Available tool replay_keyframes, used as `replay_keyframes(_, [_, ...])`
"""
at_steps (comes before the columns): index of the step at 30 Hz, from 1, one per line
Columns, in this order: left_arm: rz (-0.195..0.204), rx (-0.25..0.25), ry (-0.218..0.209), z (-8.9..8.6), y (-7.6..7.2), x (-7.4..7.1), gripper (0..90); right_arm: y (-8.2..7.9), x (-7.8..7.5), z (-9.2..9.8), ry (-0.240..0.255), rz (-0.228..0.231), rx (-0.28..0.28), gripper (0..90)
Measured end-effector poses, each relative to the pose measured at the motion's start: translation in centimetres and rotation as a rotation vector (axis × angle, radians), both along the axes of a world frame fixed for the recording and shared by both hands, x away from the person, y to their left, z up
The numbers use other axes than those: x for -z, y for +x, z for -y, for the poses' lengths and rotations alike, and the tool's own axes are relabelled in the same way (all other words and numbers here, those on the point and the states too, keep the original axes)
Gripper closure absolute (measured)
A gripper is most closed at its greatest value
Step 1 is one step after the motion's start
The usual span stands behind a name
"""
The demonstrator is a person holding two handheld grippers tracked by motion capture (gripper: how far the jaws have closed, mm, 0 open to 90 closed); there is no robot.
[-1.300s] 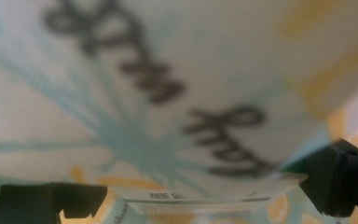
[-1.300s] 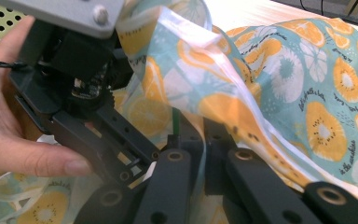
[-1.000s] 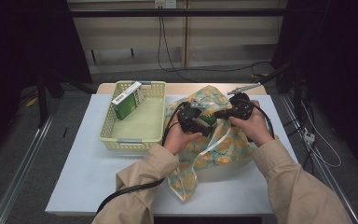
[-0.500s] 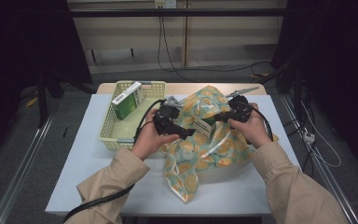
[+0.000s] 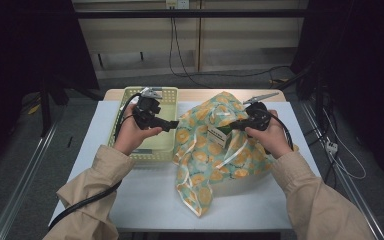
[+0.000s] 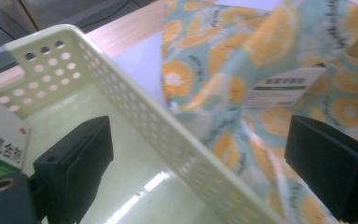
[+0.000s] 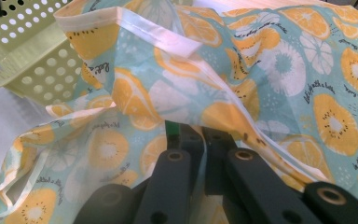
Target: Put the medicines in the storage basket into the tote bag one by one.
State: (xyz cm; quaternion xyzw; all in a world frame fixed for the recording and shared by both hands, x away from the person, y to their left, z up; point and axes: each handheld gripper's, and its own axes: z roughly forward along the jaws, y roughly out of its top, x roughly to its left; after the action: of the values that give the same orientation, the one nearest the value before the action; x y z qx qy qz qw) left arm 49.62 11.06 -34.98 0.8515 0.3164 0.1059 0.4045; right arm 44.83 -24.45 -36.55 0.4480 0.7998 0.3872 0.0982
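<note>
A cloth bag (image 5: 205, 165) printed with orange slices lies crumpled on the white table (image 5: 145, 200). My right gripper (image 5: 230, 127) is shut on its upper rim (image 7: 200, 135), and a thin green sliver shows between the jaws. A white label or box (image 5: 216, 136) with a green stripe sits just left of those tips (image 6: 279, 86). My left gripper (image 5: 172, 125) hangs open over the right wall of a pale green basket (image 5: 165, 92), nothing between its jaws (image 6: 205, 163). A green and white box (image 6: 0, 140) lies in the basket (image 6: 121, 93).
The basket (image 7: 23, 56) stands left of the bag, almost touching it. The table's wooden far edge (image 5: 195, 94) runs behind both. Cables (image 5: 80, 205) trail from the grippers over my sleeves. Dark floor and metal rails (image 5: 20, 190) flank the table.
My left gripper has left the bag and moved left and slightly up, ending over the basket. The right gripper has stayed on the bag's rim.
</note>
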Motion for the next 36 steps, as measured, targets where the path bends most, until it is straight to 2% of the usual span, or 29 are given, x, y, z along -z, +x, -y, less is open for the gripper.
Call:
replay_keyframes(2, [0.017,0.007,0.019,-0.5,0.6,0.3,6.3,0.0,0.0,0.1,0.002,0.001,0.002,89.9])
replay_keyframes(4, [0.040,-0.008,0.051,-1.2,1.4,0.6,6.2,0.0,0.0,0.1,0.003,0.001,0.000,89.9])
replay_keyframes(7, [0.031,-0.045,0.031,-2.3,2.3,1.0,6.3,-0.1,-0.1,0.1,0.000,0.000,-0.003,89.9])
replay_keyframes(10, [0.045,-0.079,0.067,-3.3,3.3,1.3,6.6,-0.1,-0.2,0.1,0.005,0.002,-0.002,89.9])
replay_keyframes(16, [0.049,-0.132,0.075,-4.7,5.0,1.7,7.3,-0.3,-0.4,0.2,0.011,0.001,-0.007,89.9])
replay_keyframes(19, [0.065,-0.153,0.060,-5.6,5.6,1.6,7.5,-0.3,-0.5,0.4,0.019,0.003,-0.003,89.9])
replay_keyframes(21, [0.062,-0.173,0.047,-6.1,6.0,1.5,7.6,-0.3,-0.5,0.5,0.020,0.002,-0.005,89.9])
replay_keyframes(26, [0.052,-0.211,0.061,-7.2,6.8,1.8,7.7,-0.2,-0.3,0.6,0.021,-0.004,-0.005,89.9])
replay_keyframes(27, [0.062,-0.211,0.081,-7.4,6.9,1.9,7.7,-0.2,-0.3,0.5,0.020,-0.004,-0.003,89.9])
replay_keyframes(29, [0.071,-0.214,0.092,-7.8,7.1,2.2,8.6,-0.2,-0.4,0.5,0.020,-0.006,-0.004,89.8])
replay_keyframes(34, [0.056,-0.230,0.134,-8.6,7.9,3.1,8.9,-0.2,-0.4,0.5,0.018,-0.006,-0.005,89.8])
replay_keyframes(36, [0.027,-0.238,0.145,-9.0,8.2,3.7,9.8,-0.1,-0.5,0.5,0.016,-0.009,-0.008,89.9])
